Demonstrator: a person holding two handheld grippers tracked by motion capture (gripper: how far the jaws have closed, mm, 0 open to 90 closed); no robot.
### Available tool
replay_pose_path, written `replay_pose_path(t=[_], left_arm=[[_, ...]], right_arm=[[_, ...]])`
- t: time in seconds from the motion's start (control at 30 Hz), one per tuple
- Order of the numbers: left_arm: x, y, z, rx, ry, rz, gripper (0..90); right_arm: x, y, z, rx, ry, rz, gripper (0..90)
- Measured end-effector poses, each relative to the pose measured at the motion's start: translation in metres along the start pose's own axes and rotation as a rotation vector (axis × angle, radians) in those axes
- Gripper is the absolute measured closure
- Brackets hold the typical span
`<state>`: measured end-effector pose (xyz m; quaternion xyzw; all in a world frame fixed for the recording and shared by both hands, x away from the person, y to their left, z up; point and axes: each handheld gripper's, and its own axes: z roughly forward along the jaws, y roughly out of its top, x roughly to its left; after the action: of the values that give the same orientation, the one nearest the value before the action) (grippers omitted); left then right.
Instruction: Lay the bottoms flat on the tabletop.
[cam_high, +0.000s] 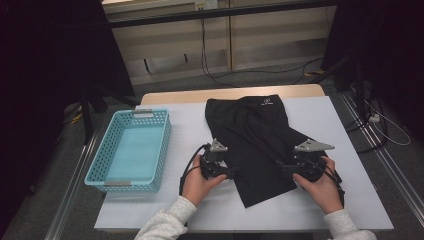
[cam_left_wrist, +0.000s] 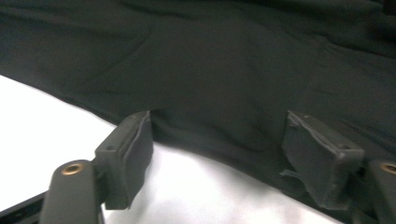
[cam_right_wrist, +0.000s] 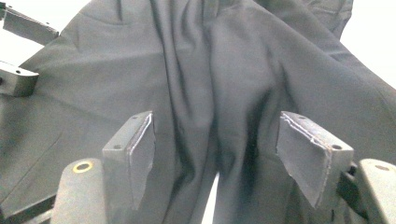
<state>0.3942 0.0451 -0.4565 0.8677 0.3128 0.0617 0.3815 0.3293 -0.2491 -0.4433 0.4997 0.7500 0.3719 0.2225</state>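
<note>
While the black shorts (cam_high: 255, 145) lie flat on the white table (cam_high: 320, 200), their long axis runs away from the person, waistband at the far end (a small white logo marks it), legs toward the near edge. The left gripper (cam_high: 231, 172) sits at the shorts' left edge, jaws spread; the right gripper (cam_high: 281, 166) at the right leg, jaws likewise spread. A blue basket (cam_high: 105, 150) stands left, apart.

Dim rm, grey floor (cam_high: 280, 75) w/ cables (cam_high: 220, 75), pale wall panels (cam_high: 265, 40).
</note>
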Motion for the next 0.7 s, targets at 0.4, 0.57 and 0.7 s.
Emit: replay_pose_path(t=[0.4,0.57,0.7], left_arm=[[-0.0039,0.0035,-0.0041,0.047,0.036,-0.031,60.5],[-0.0020,0.0036,-0.0040,0.041,0.048,-0.067,70.4],[-0.0022,0.0034,-0.0044,0.048,0.027,-0.084,76.3]], right_arm=[[-0.0002,0.0008,-0.0013,-0.007,-0.005,-0.006,28.6],[-0.0008,0.0008,-0.0016,-0.007,-0.004,-0.009,28.6],[-0.0012,0.0009,-0.0019,-0.008,-0.006,-0.009,28.6]])
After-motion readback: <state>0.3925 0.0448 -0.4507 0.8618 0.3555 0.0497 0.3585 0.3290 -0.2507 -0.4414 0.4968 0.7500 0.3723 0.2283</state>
